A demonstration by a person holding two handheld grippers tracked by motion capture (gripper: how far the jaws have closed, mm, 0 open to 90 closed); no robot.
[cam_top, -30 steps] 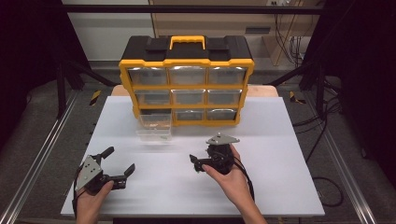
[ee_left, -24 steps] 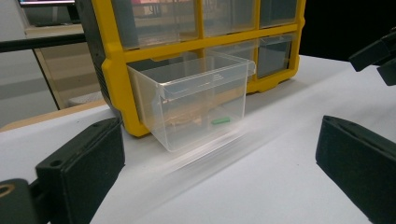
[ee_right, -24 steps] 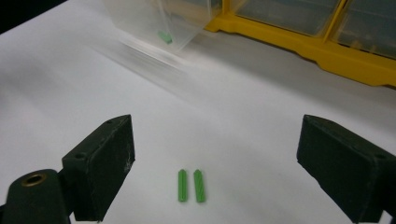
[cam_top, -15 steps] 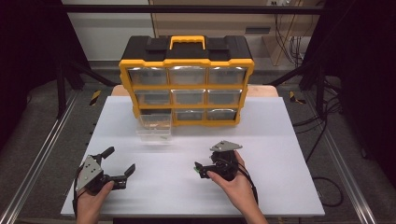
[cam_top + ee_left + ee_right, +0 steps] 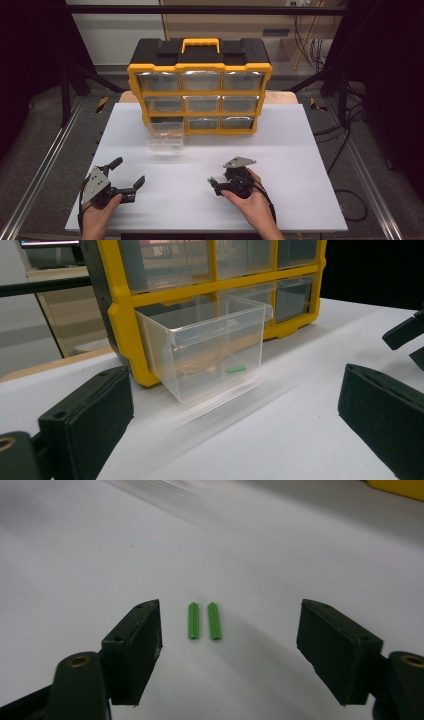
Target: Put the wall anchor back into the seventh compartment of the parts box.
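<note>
The right gripper's (image 5: 227, 650) black jaws stand wide apart, low over the white tabletop (image 5: 100, 555), holding nothing. Between them lie two short green ribbed plastic sticks (image 5: 205, 621), side by side and parallel, just apart from each other, neither touching a jaw; the left-hand stick sits nearer the jaw at 9 o'clock than the other does to the jaw at 3 o'clock.

From the high view, the right gripper (image 5: 220, 186) sits near the table's front edge at about 5 o'clock from the table's middle, held in the person's right hand (image 5: 252, 202), and only a speck of green shows at its jaw tips. The left gripper (image 5: 127, 175), at about 7 o'clock, is held in the left hand (image 5: 97, 217) with its jaws spread wide and empty.

The left gripper view (image 5: 235, 425) looks between its open jaws at a clear plastic drawer (image 5: 212, 352) pulled out of the bottom left slot of a yellow and black plastic organiser cabinet (image 5: 120, 315). In the drawer rest one small green piece (image 5: 235, 369) and something brownish that is too blurred to tell. The high view shows the cabinet (image 5: 200, 65) at the table's 12 o'clock side, with nine clear drawers and a yellow handle (image 5: 200, 44), the other eight drawers pushed in; what they hold cannot be told.
</note>
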